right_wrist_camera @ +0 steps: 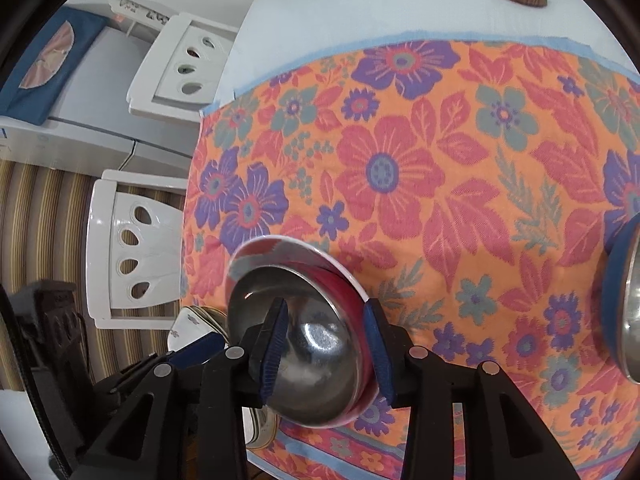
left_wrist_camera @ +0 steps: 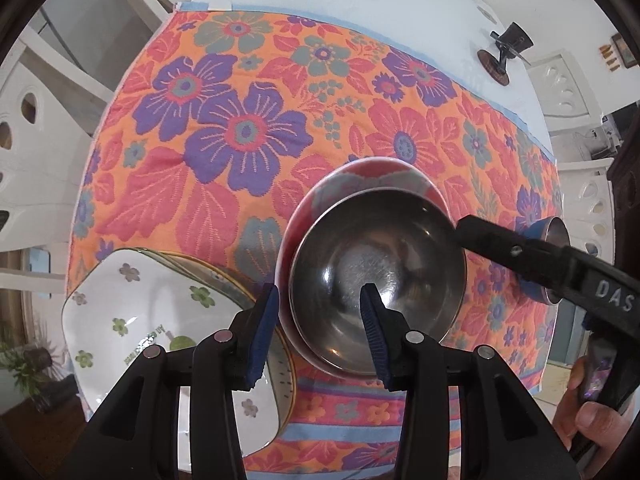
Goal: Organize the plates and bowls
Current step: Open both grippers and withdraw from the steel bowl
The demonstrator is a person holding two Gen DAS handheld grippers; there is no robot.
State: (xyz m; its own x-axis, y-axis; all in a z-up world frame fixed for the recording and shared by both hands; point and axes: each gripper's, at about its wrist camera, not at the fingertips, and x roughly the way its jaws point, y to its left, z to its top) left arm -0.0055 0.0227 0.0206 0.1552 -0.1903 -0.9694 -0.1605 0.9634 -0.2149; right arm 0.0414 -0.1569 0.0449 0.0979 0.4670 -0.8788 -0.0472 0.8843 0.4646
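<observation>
White counter (left_wrist_camera: 400,12) under a floral cloth (left_wrist_camera: 224,128) in orange, pink and purple; white plastic chairs (right_wrist_camera: 132,248) stand around it.

Steel bowl (left_wrist_camera: 380,272) sits nested inside a red-and-white bowl (left_wrist_camera: 360,180), near the front edge of the cloth. Just left of the pair, a stack of white flower-print plates (left_wrist_camera: 136,320) with gilt rims. At the right edge, a blue-banded steel vessel (left_wrist_camera: 548,256), partly hidden; kind unclear.

Handling, as judged: steel bowl is light, stiff, polished and likely slippery at the pads. Outer bowl looks ceramic or melamine, so possibly breakable and heavier. Rim is the only sensible hold, one finger inside and one outside. Taken as a nest, the inner bowl could shift if tilted.

Left tongs (left_wrist_camera: 320,332): jaws roughly half open and straddling the near-left rims of both bowls, one pad outside the red bowl, the other inside the steel one. Whether the pads press the walls I cannot tell.

Right tongs (right_wrist_camera: 326,350): similar spread, astride the opposite rims, left pad inside the steel bowl, right pad outside the red wall and at or very close to it. No firm clamp evident. Left wrist view shows its finger tip at the steel rim.
</observation>
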